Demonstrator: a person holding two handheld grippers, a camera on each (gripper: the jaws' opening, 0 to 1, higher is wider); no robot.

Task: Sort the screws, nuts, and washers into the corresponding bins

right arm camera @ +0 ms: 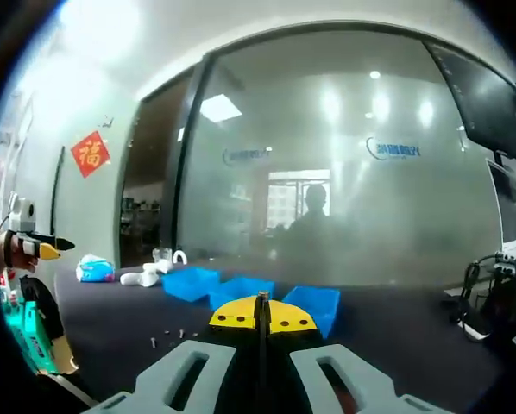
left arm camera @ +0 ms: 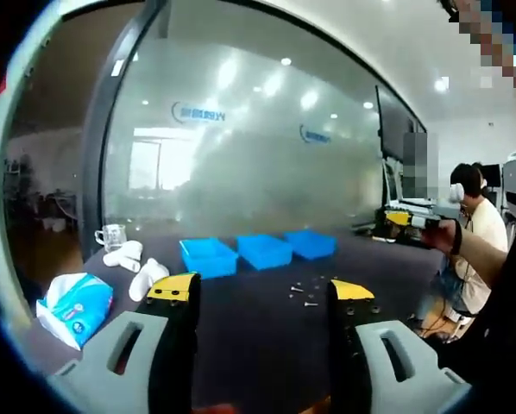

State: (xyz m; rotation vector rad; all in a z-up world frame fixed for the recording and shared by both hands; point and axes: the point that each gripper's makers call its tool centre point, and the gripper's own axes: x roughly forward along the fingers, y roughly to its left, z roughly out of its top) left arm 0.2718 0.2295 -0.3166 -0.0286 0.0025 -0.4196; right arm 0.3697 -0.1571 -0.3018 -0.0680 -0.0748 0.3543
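You are holding the left gripper (left arm camera: 262,297) above the near edge of the dark table (left arm camera: 258,345), and its jaws are standing wide apart with nothing between them. You are keeping the right gripper (right arm camera: 262,315) clenched, its yellow tips pressed together; something thin seems to be sticking up between them, but I cannot tell if it is a screw.

The loose screws, nuts and washers (left arm camera: 303,295) are lying in a small scatter on the table, in front of the three blue bins (left arm camera: 258,250), which are standing in a row. The pieces are too small to tell which way each one is pointing or where its long axis is running.

The risk I am judging: such tiny parts are slipping easily from wide jaws, or two are coming up together and going into the wrong bin. Beside the bins, the white objects (left arm camera: 135,267) and the glass cup (left arm camera: 111,235) are standing near enough to be knocked
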